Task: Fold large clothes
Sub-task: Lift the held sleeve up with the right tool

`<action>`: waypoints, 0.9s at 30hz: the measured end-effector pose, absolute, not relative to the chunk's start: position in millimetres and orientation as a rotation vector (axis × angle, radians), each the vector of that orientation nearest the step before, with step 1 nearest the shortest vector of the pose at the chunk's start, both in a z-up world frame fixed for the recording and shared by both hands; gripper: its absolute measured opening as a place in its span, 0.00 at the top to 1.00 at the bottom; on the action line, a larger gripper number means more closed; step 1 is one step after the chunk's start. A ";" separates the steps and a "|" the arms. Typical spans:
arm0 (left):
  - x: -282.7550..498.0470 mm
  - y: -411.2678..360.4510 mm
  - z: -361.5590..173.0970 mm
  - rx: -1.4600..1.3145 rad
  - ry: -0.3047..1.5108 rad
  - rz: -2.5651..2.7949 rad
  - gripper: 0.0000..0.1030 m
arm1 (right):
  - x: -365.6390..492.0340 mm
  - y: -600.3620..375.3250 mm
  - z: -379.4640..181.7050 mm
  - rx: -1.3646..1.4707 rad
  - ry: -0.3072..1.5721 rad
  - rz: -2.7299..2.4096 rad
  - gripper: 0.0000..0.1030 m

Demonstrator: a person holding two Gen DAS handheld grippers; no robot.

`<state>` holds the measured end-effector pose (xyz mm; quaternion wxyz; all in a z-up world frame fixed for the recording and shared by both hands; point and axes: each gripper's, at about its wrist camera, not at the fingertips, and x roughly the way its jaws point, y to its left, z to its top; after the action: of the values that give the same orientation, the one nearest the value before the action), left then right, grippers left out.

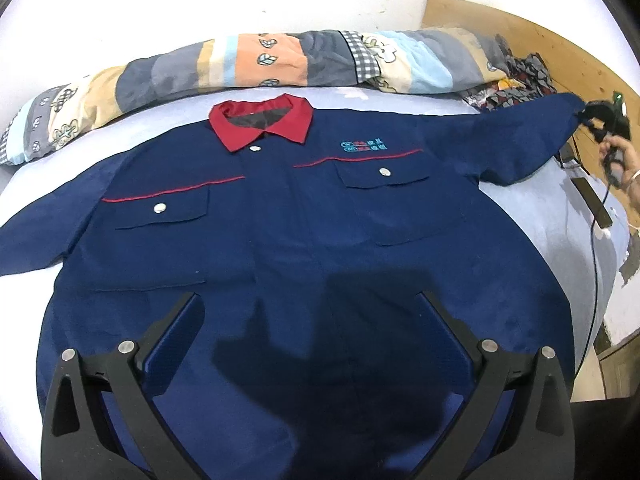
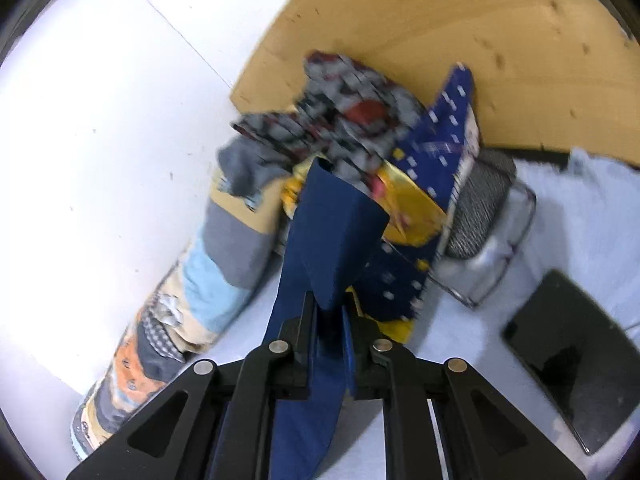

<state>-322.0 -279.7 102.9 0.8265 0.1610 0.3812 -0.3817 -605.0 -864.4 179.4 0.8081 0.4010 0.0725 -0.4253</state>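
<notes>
A large navy work shirt (image 1: 304, 216) with a red collar (image 1: 262, 122) and two chest pockets lies front-up, spread flat on the light blue bed (image 1: 520, 204). My left gripper (image 1: 308, 300) is open and empty, held above the shirt's lower part. My right gripper (image 1: 584, 114), seen at the far right in the left wrist view, is shut on the end of the shirt's right-hand sleeve (image 1: 532, 136) and holds it stretched outward. In the right wrist view the gripper (image 2: 328, 310) is shut on the navy sleeve cuff (image 2: 336, 232), which sticks up between the fingers.
A rolled patterned quilt (image 1: 256, 64) lies along the far side by the white wall. A heap of patterned clothes (image 2: 360, 128) sits against the wooden headboard (image 2: 480, 40). A dark phone (image 2: 568, 360) with a cable and a grey object lie on the bed's right side.
</notes>
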 end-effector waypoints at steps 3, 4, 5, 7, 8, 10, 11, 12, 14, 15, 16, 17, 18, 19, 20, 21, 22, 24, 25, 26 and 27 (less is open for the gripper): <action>-320.5 -274.7 106.2 0.333 0.804 -0.800 0.00 | -601.7 -854.4 209.6 0.841 0.133 -0.890 0.89; -320.7 -272.0 107.5 0.331 0.796 -0.795 0.00 | -600.5 -851.9 216.8 0.833 0.129 -0.883 0.89; -319.7 -269.1 109.2 0.332 0.789 -0.789 0.00 | -597.2 -847.0 228.2 0.819 0.127 -0.876 0.89; -317.6 -264.1 111.7 0.328 0.782 -0.782 0.00 | -589.3 -835.5 249.4 0.792 0.122 -0.858 0.89; -316.2 -259.8 113.6 0.323 0.776 -0.775 0.00 | -584.1 -827.9 261.5 0.777 0.120 -0.847 0.89; -313.0 -253.7 115.9 0.316 0.775 -0.769 0.00 | -574.0 -814.8 280.3 0.757 0.114 -0.830 0.89; -310.9 -250.2 117.2 0.309 0.774 -0.765 0.00 | -567.4 -806.9 291.5 0.747 0.108 -0.813 0.89; -309.4 -245.9 118.6 0.302 0.772 -0.762 0.00 | -561.5 -799.9 300.9 0.734 0.107 -0.805 0.89; -306.5 -239.6 120.4 0.292 0.777 -0.756 0.00 | -544.9 -781.3 322.8 0.706 0.110 -0.777 0.89; -305.1 -235.8 120.5 0.285 0.784 -0.758 0.00 | -534.5 -770.0 334.8 0.690 0.111 -0.759 0.89; -304.0 -231.7 121.1 0.274 0.792 -0.765 0.00 | -528.3 -762.6 340.9 0.680 0.113 -0.749 0.89; -304.2 -229.0 121.9 0.267 0.796 -0.770 0.00 | -517.0 -749.0 352.4 0.661 0.115 -0.727 0.89; -303.6 -225.4 123.3 0.263 0.796 -0.774 0.00 | -505.5 -735.1 362.1 0.642 0.119 -0.702 0.89; -303.5 -222.1 125.1 0.262 0.788 -0.774 0.00 | -498.2 -726.4 367.3 0.628 0.124 -0.691 0.89; -303.6 -218.3 127.9 0.261 0.777 -0.773 0.00 | -485.3 -710.9 375.7 0.609 0.132 -0.669 0.89; -303.7 -214.2 131.0 0.256 0.765 -0.774 0.00 | -471.7 -695.1 383.1 0.593 0.140 -0.638 0.89; -303.9 -210.6 133.6 0.252 0.756 -0.774 0.00 | -462.9 -684.9 387.3 0.583 0.147 -0.620 0.89; -302.1 -202.1 138.2 0.242 0.742 -0.771 0.00 | -433.2 -649.9 399.5 0.546 0.171 -0.574 0.89; -300.5 -198.2 139.9 0.235 0.741 -0.771 0.00 | -423.5 -638.6 402.4 0.537 0.177 -0.553 0.89; -298.7 -193.9 141.0 0.226 0.742 -0.772 0.00 | -408.2 -620.3 406.3 0.516 0.193 -0.529 0.89; -296.1 -188.3 142.6 0.212 0.745 -0.772 0.00 | -391.0 -599.8 409.7 0.493 0.211 -0.501 0.89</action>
<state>-296.1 -188.3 142.6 0.8542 0.1007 0.3542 -0.3669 -391.0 -599.8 409.7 0.9334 0.2409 0.1033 -0.2451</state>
